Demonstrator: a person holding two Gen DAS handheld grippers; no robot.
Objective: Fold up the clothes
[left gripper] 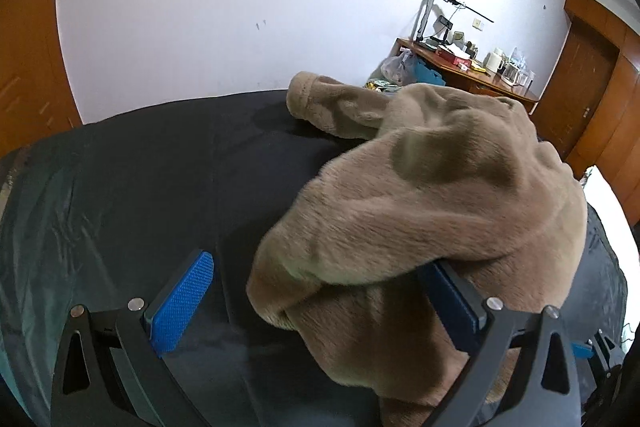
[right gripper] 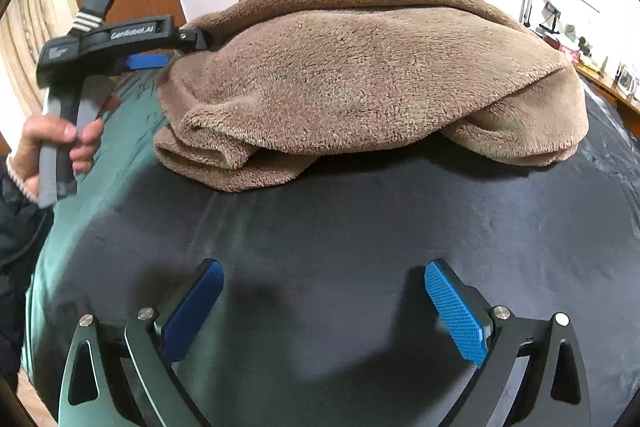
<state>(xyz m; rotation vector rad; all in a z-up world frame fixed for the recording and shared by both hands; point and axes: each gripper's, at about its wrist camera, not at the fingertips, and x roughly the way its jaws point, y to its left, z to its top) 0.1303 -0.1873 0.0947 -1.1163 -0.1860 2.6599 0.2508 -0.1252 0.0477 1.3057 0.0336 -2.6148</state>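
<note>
A brown fleece garment (left gripper: 420,195) lies bunched on the dark bed sheet (left gripper: 140,167), one sleeve (left gripper: 320,99) stretched toward the far wall. My left gripper (left gripper: 318,263) is open, with the garment's near fold lying between its fingers and draped over the right pad (left gripper: 452,303). In the right wrist view the garment (right gripper: 360,79) is a heap at the far side. My right gripper (right gripper: 324,267) is open over bare sheet (right gripper: 320,219), apart from the cloth. The left gripper (right gripper: 132,43), held by a hand (right gripper: 60,139), pokes into the heap's left edge.
A wooden desk (left gripper: 492,83) crowded with a lamp, kettle and boxes stands at the back right, with a plastic bag (left gripper: 396,65) beside it. A wooden door (left gripper: 580,99) is at the right and wooden panelling (left gripper: 24,67) at the left. A white wall lies behind the bed.
</note>
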